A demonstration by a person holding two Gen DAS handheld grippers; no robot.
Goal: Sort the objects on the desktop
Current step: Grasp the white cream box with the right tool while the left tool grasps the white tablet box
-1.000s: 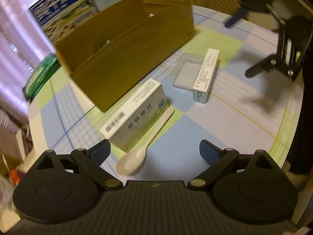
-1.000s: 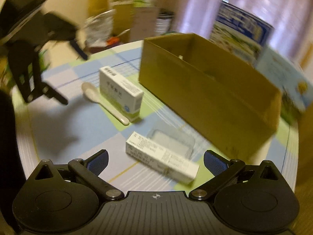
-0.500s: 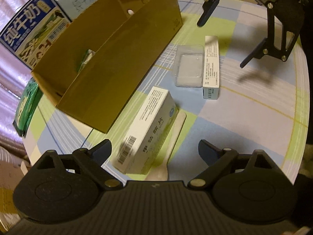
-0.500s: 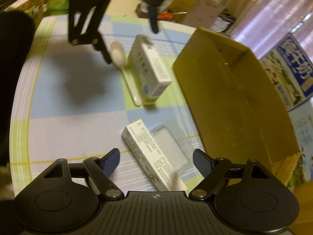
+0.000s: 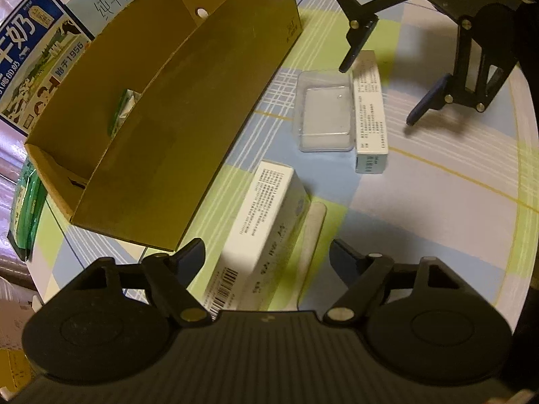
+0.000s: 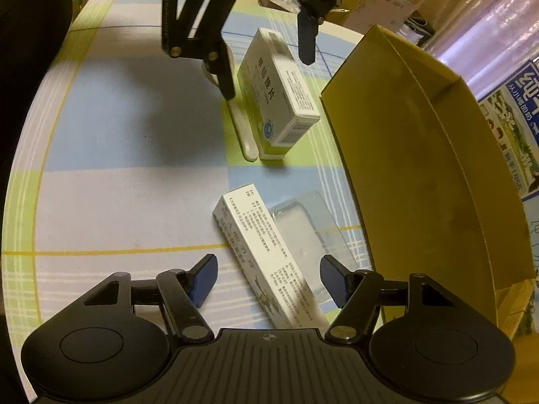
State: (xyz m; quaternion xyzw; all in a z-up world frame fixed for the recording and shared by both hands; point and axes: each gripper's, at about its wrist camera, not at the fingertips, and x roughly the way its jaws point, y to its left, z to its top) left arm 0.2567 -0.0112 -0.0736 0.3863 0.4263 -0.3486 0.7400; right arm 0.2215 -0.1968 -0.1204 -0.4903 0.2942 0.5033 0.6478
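Left tool (image 5: 266, 252): wide open, holding nothing; the wide medicine box (image 5: 259, 232) lies between its fingers, spoon (image 5: 311, 232) along the box's right side.
Right tool (image 6: 266, 272): wide open, empty; the narrow medicine box (image 6: 266, 256) runs slantwise between its fingers, clear plastic case (image 6: 308, 232) touching its right side.
Cardboard box (image 5: 161, 111): open-topped, just left of the left tool.
Open room: bare table (image 6: 118, 175) left of the right tool, out to its rim.
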